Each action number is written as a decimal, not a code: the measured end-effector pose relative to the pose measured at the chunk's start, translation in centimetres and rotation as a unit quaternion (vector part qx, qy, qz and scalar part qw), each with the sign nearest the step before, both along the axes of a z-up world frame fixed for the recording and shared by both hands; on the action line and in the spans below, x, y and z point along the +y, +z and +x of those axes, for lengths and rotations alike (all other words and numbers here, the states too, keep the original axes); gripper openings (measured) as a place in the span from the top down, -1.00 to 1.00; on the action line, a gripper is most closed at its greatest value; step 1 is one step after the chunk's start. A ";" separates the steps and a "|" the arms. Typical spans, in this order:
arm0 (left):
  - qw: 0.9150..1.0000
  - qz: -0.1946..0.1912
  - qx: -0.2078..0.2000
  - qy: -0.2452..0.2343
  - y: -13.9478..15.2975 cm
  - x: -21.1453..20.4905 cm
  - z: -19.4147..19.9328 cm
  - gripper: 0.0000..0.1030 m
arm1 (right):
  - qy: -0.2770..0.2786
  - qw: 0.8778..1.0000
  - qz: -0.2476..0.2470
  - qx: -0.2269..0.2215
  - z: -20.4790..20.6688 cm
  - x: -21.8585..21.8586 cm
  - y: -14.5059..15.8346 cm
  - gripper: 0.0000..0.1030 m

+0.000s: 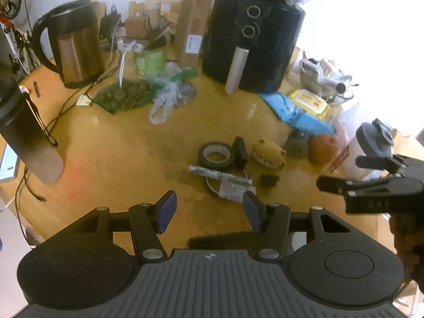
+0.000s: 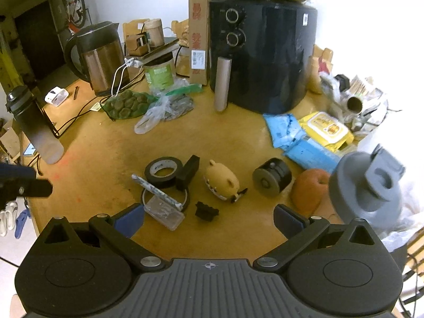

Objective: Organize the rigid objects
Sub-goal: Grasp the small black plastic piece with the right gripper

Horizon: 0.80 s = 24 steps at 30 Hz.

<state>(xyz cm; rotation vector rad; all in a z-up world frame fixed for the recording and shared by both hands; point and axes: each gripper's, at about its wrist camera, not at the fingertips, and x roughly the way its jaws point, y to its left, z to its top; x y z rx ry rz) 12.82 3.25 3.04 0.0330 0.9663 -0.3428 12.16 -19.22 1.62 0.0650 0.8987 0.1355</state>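
Small rigid objects lie on the wooden table [image 2: 100, 153]: a black tape roll [image 2: 163, 171], a black block [image 2: 188, 172], a tan pig toy [image 2: 222, 182], a dark wheel [image 2: 271, 177], an orange fruit [image 2: 310, 189], a clear case [image 2: 164, 212] under a foil-wrapped stick [image 2: 156, 192], and a small black part [image 2: 206, 211]. The same group shows in the left wrist view, with the tape roll [image 1: 216, 155] and pig toy [image 1: 269, 154]. My left gripper [image 1: 209, 212] is open and empty above the table's near side. My right gripper [image 2: 209, 218] is open and empty, near the case.
A black air fryer [image 2: 265, 58], a kettle [image 2: 102, 58], a green can [image 2: 159, 75], bagged items [image 2: 127, 104], a yellow wipes pack [image 2: 327, 129] and blue packets [image 2: 307, 151] crowd the back. A dark bottle [image 2: 34, 124] stands left, a grey-lidded bottle [image 2: 368, 185] right.
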 end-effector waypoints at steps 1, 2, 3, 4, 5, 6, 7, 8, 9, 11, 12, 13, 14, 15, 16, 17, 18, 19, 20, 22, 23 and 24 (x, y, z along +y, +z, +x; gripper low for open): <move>1.000 0.001 0.004 0.001 -0.2 0.1 -0.1 -0.05 | 0.001 1.000 0.005 0.003 0.3 -0.1 -0.4 -1.00; 1.000 0.001 0.008 0.004 -0.5 0.3 -0.2 -0.05 | 0.002 1.000 0.008 0.005 0.4 0.0 -0.7 -1.00; 1.000 0.000 0.012 0.006 -0.7 0.5 -0.4 -0.05 | 0.004 1.000 0.010 0.007 0.6 -0.1 -1.2 -1.00; 1.000 -0.001 0.015 0.008 -0.9 0.7 -0.5 -0.05 | 0.008 1.000 0.012 0.008 0.8 0.0 -1.5 -1.00; 1.000 -0.001 0.019 0.011 -1.1 0.8 -0.7 -0.05 | 0.012 1.000 0.012 0.010 1.0 0.0 -1.9 -0.99; 1.000 -0.002 0.022 0.014 -1.2 1.0 -0.9 -0.05 | 0.016 1.000 0.011 0.013 1.1 0.0 -2.2 -0.99; 1.000 -0.004 0.024 0.017 -1.4 1.1 -1.2 -0.05 | 0.021 1.000 0.010 0.016 1.3 0.1 -2.6 -0.98; 0.999 -0.004 0.027 0.019 -1.5 1.2 -1.3 -0.05 | 0.024 0.999 0.009 0.020 1.5 0.1 -3.0 -0.95; 0.999 -0.004 0.030 0.022 -1.7 1.3 -1.5 -0.05 | 0.027 0.999 0.009 0.022 1.7 0.1 -3.3 -0.91; 0.999 -0.004 0.034 0.028 -1.9 1.5 -2.0 -0.05 | 0.035 0.999 0.008 0.029 2.1 0.1 -4.0 -0.83; 0.999 -0.005 0.035 0.031 -2.0 1.6 -2.3 -0.05 | 0.038 0.999 0.004 0.032 2.2 0.1 -4.3 -0.82; 0.999 -0.003 0.035 0.035 -2.1 1.6 -2.4 -0.05 | 0.042 0.999 0.000 0.034 2.4 0.2 -4.6 -0.80; 0.999 -0.001 0.036 0.040 -2.2 1.7 -2.6 -0.05 | 0.047 0.998 -0.004 0.037 2.7 0.3 -5.0 -0.73; 0.998 0.002 0.038 0.046 -2.3 1.8 -2.7 -0.05 | 0.051 0.998 -0.007 0.040 2.9 0.3 -5.3 -0.69; 0.998 0.002 0.041 0.052 -2.4 1.9 -2.9 -0.05 | 0.056 0.997 -0.009 0.044 3.1 0.4 -5.7 -0.62; 0.997 0.000 0.044 0.058 -2.5 2.0 -3.0 -0.05 | 0.061 0.997 -0.011 0.047 3.2 0.4 -6.1 -0.53; 0.997 -0.002 0.046 0.063 -2.7 2.2 -3.2 -0.05 | 0.066 0.997 -0.014 0.049 3.4 0.6 -6.4 -0.51; 0.996 -0.004 0.048 0.069 -2.7 2.4 -3.4 -0.05 | 0.073 0.996 -0.019 0.051 3.6 0.7 -6.7 -0.48; 0.996 -0.006 0.050 0.073 -2.8 2.5 -3.6 -0.05 | 0.078 0.995 -0.023 0.052 3.8 0.9 -7.0 -0.44; 0.995 -0.006 0.051 0.080 -2.9 2.7 -3.9 -0.05 | 0.092 0.994 -0.030 0.053 4.2 1.2 -7.5 -0.33; 0.995 -0.006 0.053 0.083 -3.0 2.8 -4.0 -0.05 | 0.098 0.993 -0.036 0.054 4.4 1.4 -7.8 -0.28; 0.995 -0.006 0.054 0.085 -3.1 2.9 -4.1 -0.05 | 0.104 0.992 -0.042 0.054 4.7 1.6 -8.0 -0.27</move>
